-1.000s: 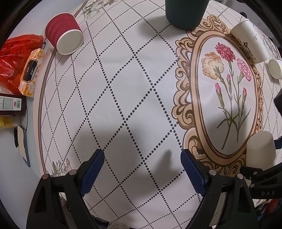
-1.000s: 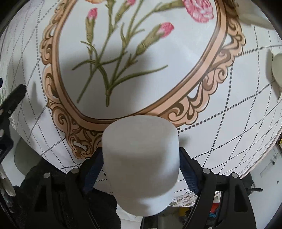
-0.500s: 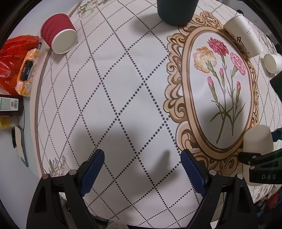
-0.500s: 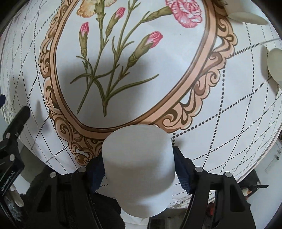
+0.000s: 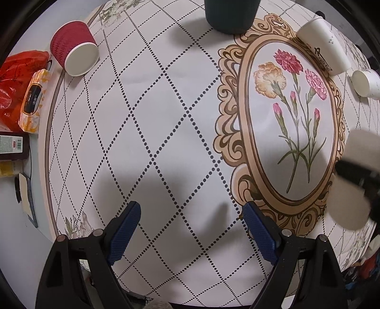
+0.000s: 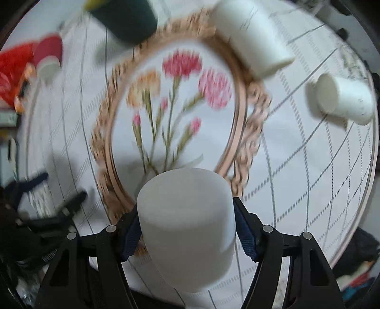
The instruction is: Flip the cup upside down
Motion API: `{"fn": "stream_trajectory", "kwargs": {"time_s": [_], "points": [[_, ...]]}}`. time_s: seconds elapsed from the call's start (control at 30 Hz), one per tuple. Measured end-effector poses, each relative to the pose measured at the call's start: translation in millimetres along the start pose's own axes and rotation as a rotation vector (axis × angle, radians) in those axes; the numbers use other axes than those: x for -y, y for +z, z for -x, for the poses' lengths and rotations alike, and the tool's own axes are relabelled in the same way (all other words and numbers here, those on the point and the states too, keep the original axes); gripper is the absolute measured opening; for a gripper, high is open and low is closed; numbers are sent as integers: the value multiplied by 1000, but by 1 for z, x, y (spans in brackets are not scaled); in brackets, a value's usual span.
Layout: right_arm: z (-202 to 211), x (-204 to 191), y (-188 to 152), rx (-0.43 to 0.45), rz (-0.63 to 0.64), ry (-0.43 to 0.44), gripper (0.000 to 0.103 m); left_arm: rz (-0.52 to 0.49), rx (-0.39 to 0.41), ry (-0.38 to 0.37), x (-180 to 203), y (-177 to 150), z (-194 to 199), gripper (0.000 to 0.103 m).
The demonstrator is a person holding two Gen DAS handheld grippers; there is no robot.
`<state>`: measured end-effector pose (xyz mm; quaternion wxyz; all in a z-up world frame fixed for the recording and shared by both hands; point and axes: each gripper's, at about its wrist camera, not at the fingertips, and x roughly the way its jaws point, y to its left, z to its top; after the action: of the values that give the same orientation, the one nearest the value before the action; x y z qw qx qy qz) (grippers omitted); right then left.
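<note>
My right gripper (image 6: 186, 225) is shut on a plain white cup (image 6: 187, 221), its closed base toward the camera, held above the near edge of the table. The same cup (image 5: 351, 190) shows blurred at the right edge of the left wrist view with the right gripper's black finger across it. My left gripper (image 5: 190, 225) is open and empty, hovering over the dotted diamond pattern of the tablecloth (image 5: 166, 118).
A red ribbed cup (image 5: 74, 47) lies on its side far left. A dark green cup (image 5: 229, 14) stands at the back. Two white cups (image 5: 323, 45) (image 5: 367, 82) lie on their sides far right. A red bag (image 5: 14, 83) and tissue pack (image 5: 33, 99) sit off the left edge.
My right gripper has closed on the white cup, lifted it and swung its view toward the far side of the table. The left gripper has barely moved.
</note>
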<state>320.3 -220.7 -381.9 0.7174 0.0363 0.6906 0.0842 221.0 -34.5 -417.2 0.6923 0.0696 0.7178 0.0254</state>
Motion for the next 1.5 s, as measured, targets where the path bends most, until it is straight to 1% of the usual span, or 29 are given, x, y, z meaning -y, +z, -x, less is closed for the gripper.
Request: {"fn": "stream_trajectory", "kwargs": {"time_s": [0.13, 0.23, 0.3, 0.37, 0.4, 0.47, 0.53, 0.6, 0.67, 0.73, 0.93, 1.0, 1.03, 1.07, 1.17, 1.27, 1.37, 1.5], "points": [[18, 10, -6, 242, -76, 52, 72, 29, -13, -13, -11, 7, -2, 88], [23, 19, -7, 366, -109, 97, 72, 46, -21, -13, -16, 11, -5, 88], [23, 23, -10, 428, -117, 105, 72, 46, -23, -8, -21, 16, -9, 88], [20, 21, -15, 476, -108, 89, 72, 43, -21, -4, -21, 17, -9, 88], [21, 22, -19, 501, -94, 75, 72, 41, -21, -1, -21, 17, -10, 88], [7, 8, -28, 546, -61, 48, 72, 36, -20, -1, -21, 18, -11, 88], [8, 4, -35, 570, -22, 29, 72, 28, -21, 0, -22, 17, -12, 88], [6, 1, -40, 572, 3, 12, 72, 21, -21, 0, -15, 15, -13, 88], [5, 0, -46, 559, 5, 15, 72, 13, -21, -2, -9, 13, -13, 88], [2, 2, -50, 527, -3, 17, 72, 6, -18, -1, -5, 12, -12, 88], [0, 4, -49, 492, -51, 5, 73, -16, 13, 11, 7, 8, 5, 88], [7, 6, -50, 474, -84, -1, 82, -29, 37, 15, 9, 7, 16, 88], [13, 7, -50, 465, -102, 1, 94, -39, 54, 16, 10, 6, 24, 88], [19, 9, -52, 460, -121, 4, 97, -46, 69, 14, 11, 5, 32, 88], [47, 12, -64, 451, -171, -18, 97, -69, 122, -8, 15, 0, 62, 88], [83, 12, -84, 462, -200, -73, 98, -97, 181, -22, 19, -10, 98, 88], [113, 16, -109, 440, -264, -118, 98, -118, 227, -38, 19, -21, 130, 88], [143, 22, -136, 407, -313, -140, 98, -141, 269, -58, 22, -39, 169, 88]]}}
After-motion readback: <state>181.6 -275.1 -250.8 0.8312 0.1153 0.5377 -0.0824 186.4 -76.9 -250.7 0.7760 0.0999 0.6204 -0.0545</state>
